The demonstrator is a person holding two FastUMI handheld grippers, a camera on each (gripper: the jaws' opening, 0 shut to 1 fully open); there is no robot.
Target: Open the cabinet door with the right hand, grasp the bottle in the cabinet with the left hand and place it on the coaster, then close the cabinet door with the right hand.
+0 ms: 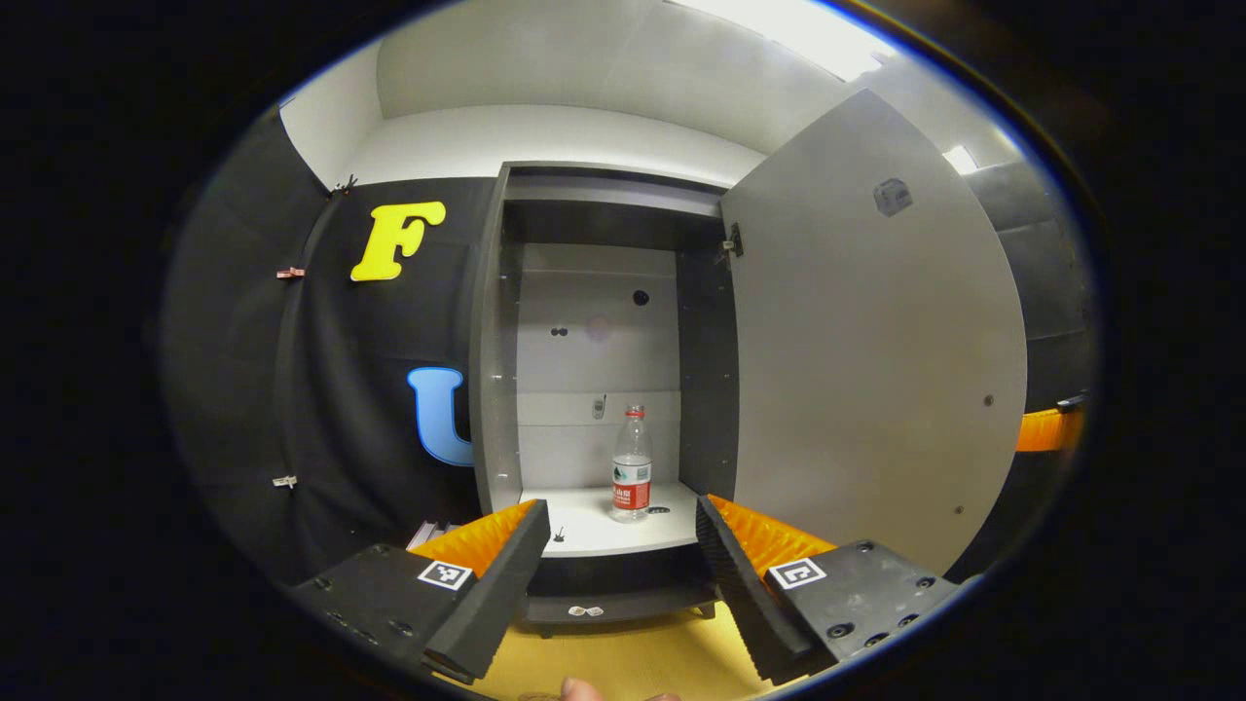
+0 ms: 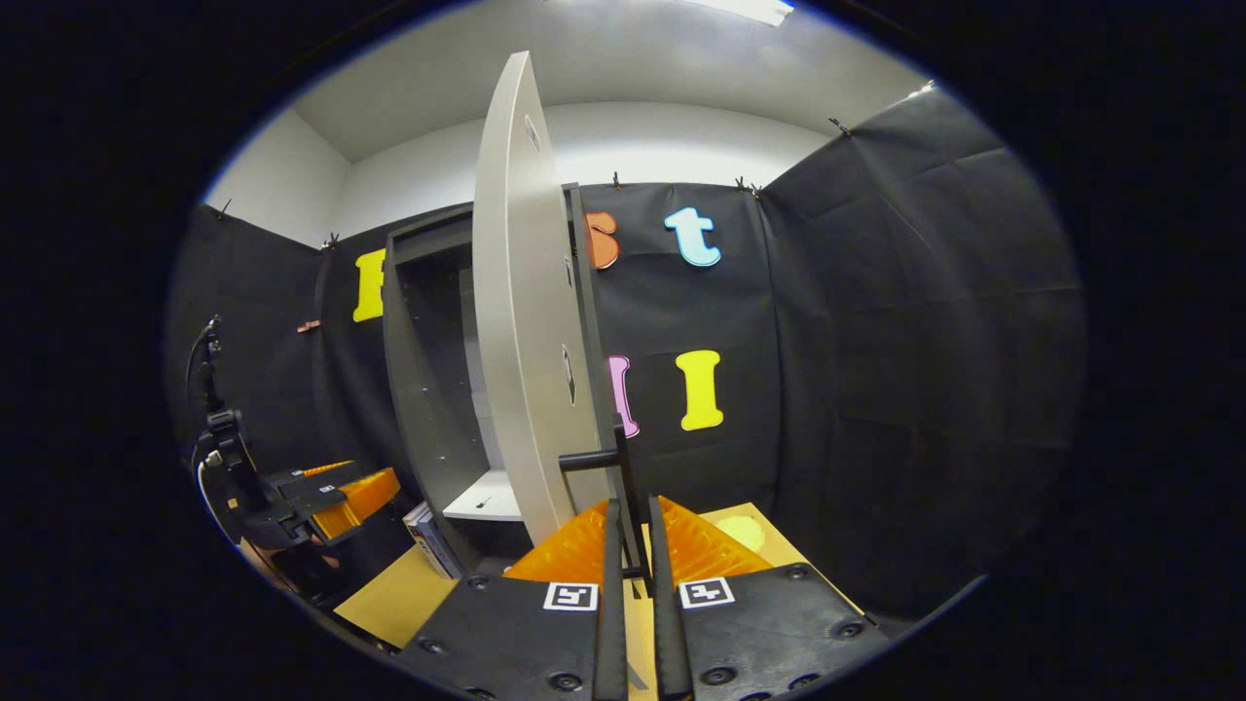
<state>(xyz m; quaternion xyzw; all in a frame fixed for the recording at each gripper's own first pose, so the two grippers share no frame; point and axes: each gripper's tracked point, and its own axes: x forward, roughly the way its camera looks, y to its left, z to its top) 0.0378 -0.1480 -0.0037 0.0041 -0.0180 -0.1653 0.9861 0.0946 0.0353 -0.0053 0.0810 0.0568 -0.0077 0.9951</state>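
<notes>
The bottle stands upright on the cabinet shelf, straight ahead of the left gripper, whose fingers are spread wide with nothing between them. Its red label is too small to read. The right gripper is clamped narrowly around the handle of the open door; the yellow coaster lies just beyond on the right.

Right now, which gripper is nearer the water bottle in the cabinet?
Left. The left gripper faces the open cabinet, jaws open, the water bottle standing on the shelf ahead between them. The right gripper is off at the door handle, jaws closed on it.
</notes>
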